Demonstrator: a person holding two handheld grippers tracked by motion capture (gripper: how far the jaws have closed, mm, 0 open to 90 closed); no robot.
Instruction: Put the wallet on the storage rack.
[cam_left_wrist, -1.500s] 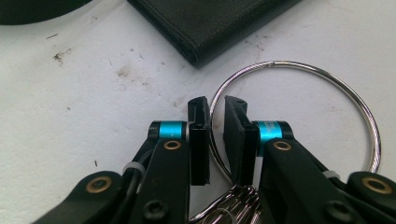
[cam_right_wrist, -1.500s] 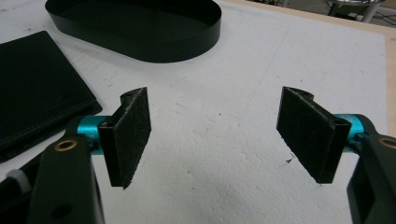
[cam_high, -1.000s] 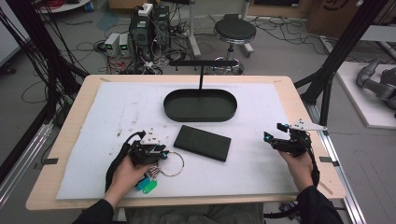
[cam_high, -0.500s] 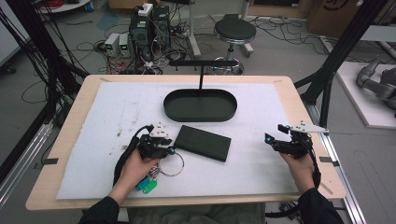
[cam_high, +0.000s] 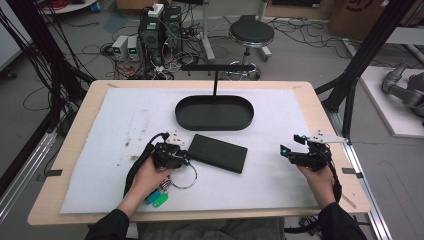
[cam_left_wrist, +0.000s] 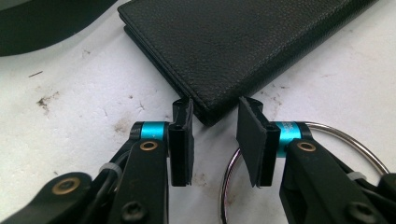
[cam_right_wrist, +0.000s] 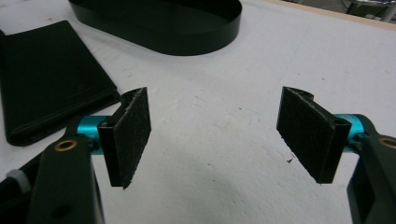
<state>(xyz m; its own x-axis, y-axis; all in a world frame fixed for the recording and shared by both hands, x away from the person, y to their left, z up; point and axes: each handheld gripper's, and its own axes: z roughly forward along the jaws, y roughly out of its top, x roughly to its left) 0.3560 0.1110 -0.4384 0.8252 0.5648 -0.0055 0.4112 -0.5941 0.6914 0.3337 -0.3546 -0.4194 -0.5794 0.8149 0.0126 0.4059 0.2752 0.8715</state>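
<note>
Wallet (cam_left_wrist: 243, 42), black leather and folded flat, lies on the white mat (cam_high: 100, 130) just in front of the oval black tray (cam_high: 214, 112). At the left, a key ring (cam_high: 184, 175) with green tags (cam_high: 157, 199) rests beside the person's left hand. The left gripper (cam_left_wrist: 215, 140) has its tips at the wallet's near corner; its jaws have just been closing, yet the pads (cam_left_wrist: 182, 135) stand a little apart with the corner at their mouth, not pinched. To grab it well, I'd push forward so the pads straddle the folded edge properly, keeping clear of the ring under the one jaw, then squeeze. Over at the right, the right gripper (cam_right_wrist: 215, 135) hangs spread wide above bare mat, holding nothing, well apart from the wallet.
</note>
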